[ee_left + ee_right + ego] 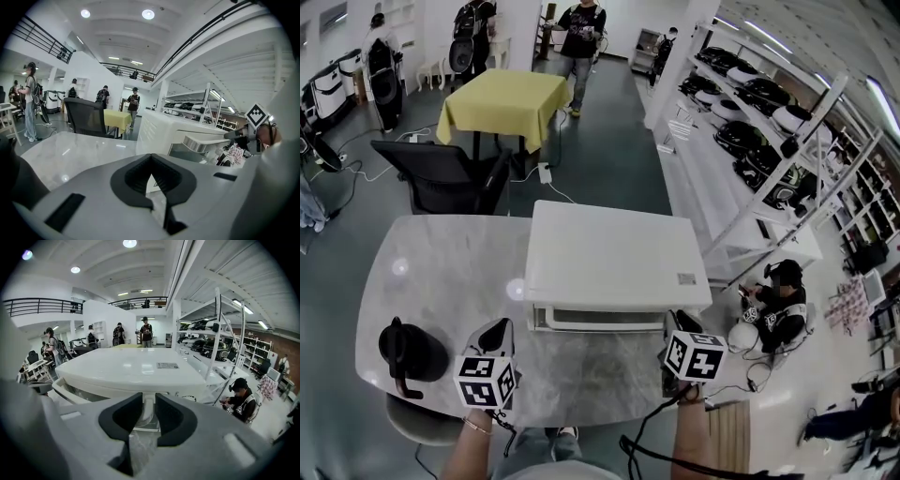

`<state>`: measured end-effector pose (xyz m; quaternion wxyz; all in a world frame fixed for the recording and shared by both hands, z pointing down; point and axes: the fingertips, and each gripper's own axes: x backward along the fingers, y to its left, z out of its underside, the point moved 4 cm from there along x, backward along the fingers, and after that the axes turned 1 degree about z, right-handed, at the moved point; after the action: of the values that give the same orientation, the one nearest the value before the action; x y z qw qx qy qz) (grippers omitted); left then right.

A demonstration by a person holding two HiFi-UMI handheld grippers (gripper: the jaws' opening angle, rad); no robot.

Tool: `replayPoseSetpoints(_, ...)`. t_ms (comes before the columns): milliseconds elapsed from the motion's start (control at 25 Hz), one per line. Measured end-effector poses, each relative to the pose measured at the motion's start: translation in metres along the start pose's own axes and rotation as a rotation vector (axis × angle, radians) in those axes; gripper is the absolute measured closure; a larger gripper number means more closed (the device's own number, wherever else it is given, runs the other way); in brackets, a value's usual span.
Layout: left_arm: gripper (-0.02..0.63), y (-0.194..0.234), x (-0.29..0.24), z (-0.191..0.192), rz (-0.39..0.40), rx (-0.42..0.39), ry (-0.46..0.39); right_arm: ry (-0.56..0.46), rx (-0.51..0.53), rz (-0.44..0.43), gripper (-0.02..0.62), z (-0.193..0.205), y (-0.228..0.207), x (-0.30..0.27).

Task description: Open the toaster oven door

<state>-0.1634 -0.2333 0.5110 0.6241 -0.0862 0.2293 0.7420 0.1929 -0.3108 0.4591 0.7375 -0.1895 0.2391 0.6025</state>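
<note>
The white toaster oven [614, 253] stands on the marble table [441, 272] with its door handle [600, 320] facing me. My right gripper [680, 325] is at the handle's right end. In the right gripper view its jaws [148, 404] are closed around the white end of the handle [148, 414], with the oven top [131, 369] just beyond. My left gripper [497, 330] hovers over the table left of the door, shut and holding nothing [151, 159]. From there the handle [206, 143] juts out a little from the oven body [164, 126].
A black kettle [411, 352] sits at the table's front left, close to my left gripper. Beyond the table are a black chair [441, 178], a yellow-covered table [502, 98] and white racks [750, 141]. A person [778, 300] sits on the floor at right.
</note>
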Motion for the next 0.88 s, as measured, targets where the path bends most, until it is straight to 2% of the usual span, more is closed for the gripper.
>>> replayPoseSetpoints(200,0.601,0.0004,0.0003,0.0005,0.000,0.009,0.002,0.038,0.002,-0.003,0.525,-0.0024,-0.0007,-0.0031)
replayPoseSetpoints(880,0.601,-0.0065,0.0061,0.0022,0.020,-0.006,0.004,0.057,0.003,0.013,0.526,0.0052,0.0006,0.0032)
